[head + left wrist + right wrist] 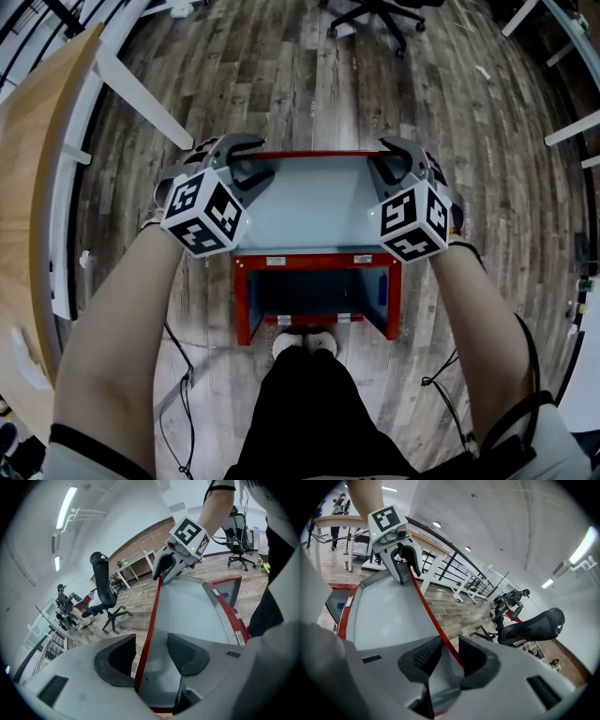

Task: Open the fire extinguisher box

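The red fire extinguisher box (246, 309) stands on the wooden floor right in front of the person's feet. Its lid (309, 202) is swung up, grey inner face upward, with its red far edge away from me. My left gripper (246, 164) is shut on that edge at the far left corner. In the left gripper view the red rim runs between the two dark pads (116, 657) of my left gripper (145, 656). At the far right corner my right gripper (394, 161) is shut on the same edge, its pads (421, 657) close on the rim. The box's inside is dark.
A black office chair (375, 14) stands beyond the box. A wooden table (28, 187) with white legs (141, 94) runs along the left. Cables trail on the floor beside the person's shoes (302, 342). More chairs (105, 592) and desks stand farther off.
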A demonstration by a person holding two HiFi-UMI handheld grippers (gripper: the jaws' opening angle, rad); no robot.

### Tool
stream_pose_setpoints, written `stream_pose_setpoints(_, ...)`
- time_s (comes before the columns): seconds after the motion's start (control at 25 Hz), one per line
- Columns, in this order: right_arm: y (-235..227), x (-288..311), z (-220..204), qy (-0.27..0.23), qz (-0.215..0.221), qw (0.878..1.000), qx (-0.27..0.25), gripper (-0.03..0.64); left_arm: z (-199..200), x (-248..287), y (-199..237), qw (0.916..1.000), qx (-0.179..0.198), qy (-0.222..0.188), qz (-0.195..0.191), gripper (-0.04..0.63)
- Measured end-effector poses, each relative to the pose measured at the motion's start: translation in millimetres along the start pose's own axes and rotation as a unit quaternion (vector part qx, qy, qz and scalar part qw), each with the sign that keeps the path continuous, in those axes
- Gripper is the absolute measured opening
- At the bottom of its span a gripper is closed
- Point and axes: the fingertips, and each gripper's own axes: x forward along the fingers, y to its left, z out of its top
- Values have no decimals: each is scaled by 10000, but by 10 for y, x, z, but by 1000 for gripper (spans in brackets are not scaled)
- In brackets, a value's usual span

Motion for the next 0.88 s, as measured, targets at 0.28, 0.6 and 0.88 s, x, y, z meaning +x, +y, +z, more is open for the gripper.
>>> stream_pose_setpoints(0.28, 27, 57, -39, -68, 27, 10000, -52, 100, -47, 64, -17, 9998, -28, 12, -195, 201)
stream_pose_setpoints(0.6, 25, -10, -1, -24, -86, 9997, -222, 101, -20, 14, -11, 9997, -141, 71, -162, 201)
stream_pose_setpoints(0.88, -14, -70, 2, -50, -79, 9999, -40, 112, 10, -22, -15, 9998, -113, 113, -84, 201)
